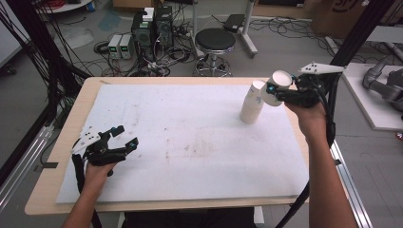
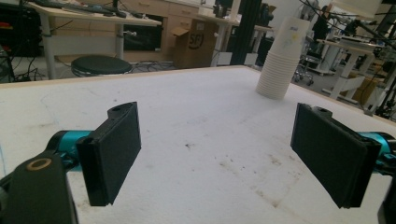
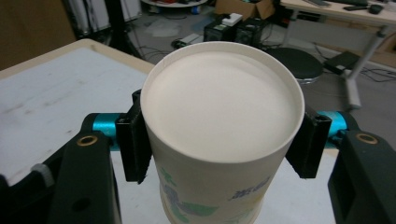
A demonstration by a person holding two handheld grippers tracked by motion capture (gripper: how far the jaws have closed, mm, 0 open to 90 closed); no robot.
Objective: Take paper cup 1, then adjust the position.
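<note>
right gripper (image 1: 280,92): a paper cup (image 1: 277,88) is being gripped between the jaws, bottom up, held in the air just beside the cup stack (image 1: 252,105) (far right of the table (image 1: 190,137)) | left gripper (image 1: 124,137): jaws are being held wide apart, nothing between them, low over the near-left table edge

High view overhead facing forward, gripper views low along their jaws, all sharing the white table (image 1: 190,137).
</note>
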